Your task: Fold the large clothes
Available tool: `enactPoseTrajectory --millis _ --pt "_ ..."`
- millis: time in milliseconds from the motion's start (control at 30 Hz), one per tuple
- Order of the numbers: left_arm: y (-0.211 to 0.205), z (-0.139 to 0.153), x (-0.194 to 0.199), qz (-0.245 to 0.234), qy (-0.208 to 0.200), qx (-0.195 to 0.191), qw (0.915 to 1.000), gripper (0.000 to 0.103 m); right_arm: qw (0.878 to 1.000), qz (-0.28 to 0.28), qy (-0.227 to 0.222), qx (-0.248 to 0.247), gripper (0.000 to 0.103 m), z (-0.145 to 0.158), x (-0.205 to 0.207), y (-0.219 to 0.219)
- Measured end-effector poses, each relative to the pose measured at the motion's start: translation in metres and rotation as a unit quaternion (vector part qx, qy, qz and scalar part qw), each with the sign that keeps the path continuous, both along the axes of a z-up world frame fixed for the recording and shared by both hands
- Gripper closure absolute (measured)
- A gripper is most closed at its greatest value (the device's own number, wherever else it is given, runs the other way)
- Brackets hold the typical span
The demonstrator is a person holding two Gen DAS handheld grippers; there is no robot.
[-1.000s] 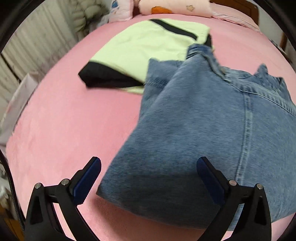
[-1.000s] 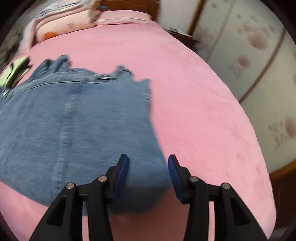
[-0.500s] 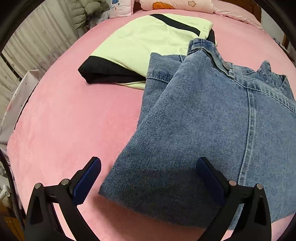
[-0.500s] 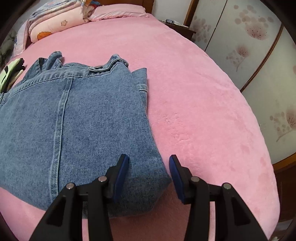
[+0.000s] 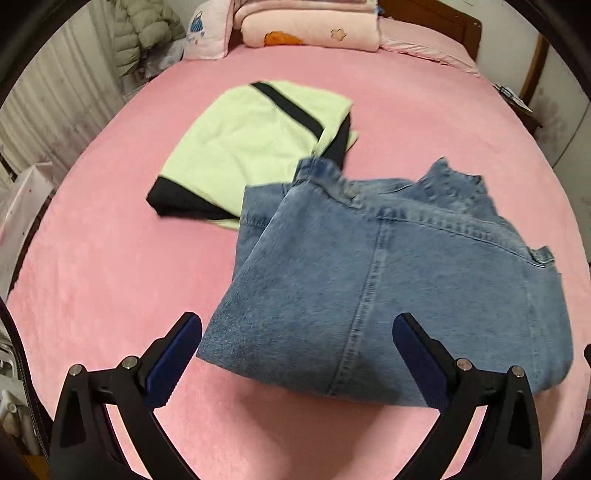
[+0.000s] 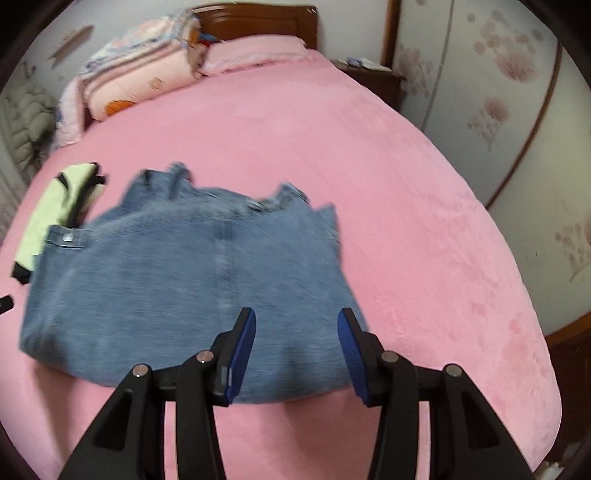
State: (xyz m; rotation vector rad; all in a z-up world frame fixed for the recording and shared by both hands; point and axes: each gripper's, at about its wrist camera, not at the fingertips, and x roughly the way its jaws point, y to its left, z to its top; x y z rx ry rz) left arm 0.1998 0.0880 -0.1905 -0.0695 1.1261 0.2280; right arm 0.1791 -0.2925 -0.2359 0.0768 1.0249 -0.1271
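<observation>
Folded blue jeans [image 5: 399, 273] lie on the pink bed [image 5: 110, 258], waistband towards the headboard. They also show in the right wrist view [image 6: 184, 280]. My left gripper [image 5: 295, 347] is wide open and empty, held above the near folded edge of the jeans. My right gripper [image 6: 297, 339] is open and empty, above the jeans' near right corner. A folded pale green and black garment [image 5: 251, 147] lies just beyond the jeans on the left, its near edge under them; it shows at the left in the right wrist view [image 6: 55, 206].
Folded pink quilts and pillows [image 5: 310, 29] sit at the wooden headboard [image 6: 258, 18]. A puffy jacket [image 5: 144, 33] hangs at the far left. A nightstand [image 6: 373, 77] and a flowered wardrobe [image 6: 498, 92] stand to the right of the bed.
Both grippers have pulled back and risen from the jeans, which now look smaller and farther. Both stay open. The jeans lie still, folded.
</observation>
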Motion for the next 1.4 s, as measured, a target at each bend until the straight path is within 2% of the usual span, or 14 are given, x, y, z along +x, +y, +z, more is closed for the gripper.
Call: enactPoseTrajectory --millis 133,300,500,633,767,933,1067,1167,1267,1400 --pt "-0.008 0.023 -0.008 -0.009 -0.024 -0.019 0.9995 0.000 0.999 0.033 -0.033 0.011 0.057 0.030 -0.009 0.026" --pt "-0.013 0.037 -0.025 -0.012 -0.030 -0.097 0.9948 0.000 0.995 0.065 -0.070 0.041 0.057 0.061 -0.016 0.055" --pt "-0.017 0.040 -0.046 -0.025 -0.047 -0.153 0.9868 0.000 0.989 0.086 -0.100 0.064 0.057 0.075 -0.022 0.087" --pt "-0.012 0.016 -0.060 -0.025 -0.032 -0.225 0.9735 0.000 0.987 0.098 -0.112 0.066 0.057 0.072 -0.028 0.108" --pt "0.001 -0.031 -0.071 -0.006 -0.007 -0.259 0.9659 0.000 0.985 0.120 -0.113 0.047 0.057 0.058 -0.033 0.132" --pt "0.024 -0.094 -0.079 0.019 -0.020 -0.302 0.9529 0.001 0.985 0.135 -0.106 0.035 0.057 0.025 -0.036 0.154" --pt "0.043 -0.134 -0.074 0.049 -0.046 -0.342 0.9374 0.002 0.985 0.140 -0.090 0.037 0.057 -0.003 -0.035 0.166" --pt "0.051 -0.145 -0.065 0.053 -0.082 -0.356 0.9292 0.002 0.986 0.141 -0.086 0.039 0.057 -0.021 -0.036 0.175" --pt "0.057 -0.147 -0.049 0.045 -0.119 -0.354 0.9265 0.002 0.985 0.140 -0.088 0.041 0.057 -0.032 -0.037 0.178" --pt "0.070 -0.150 -0.028 0.054 -0.143 -0.364 0.9185 0.002 0.986 0.137 -0.089 0.041 0.057 -0.046 -0.037 0.180"
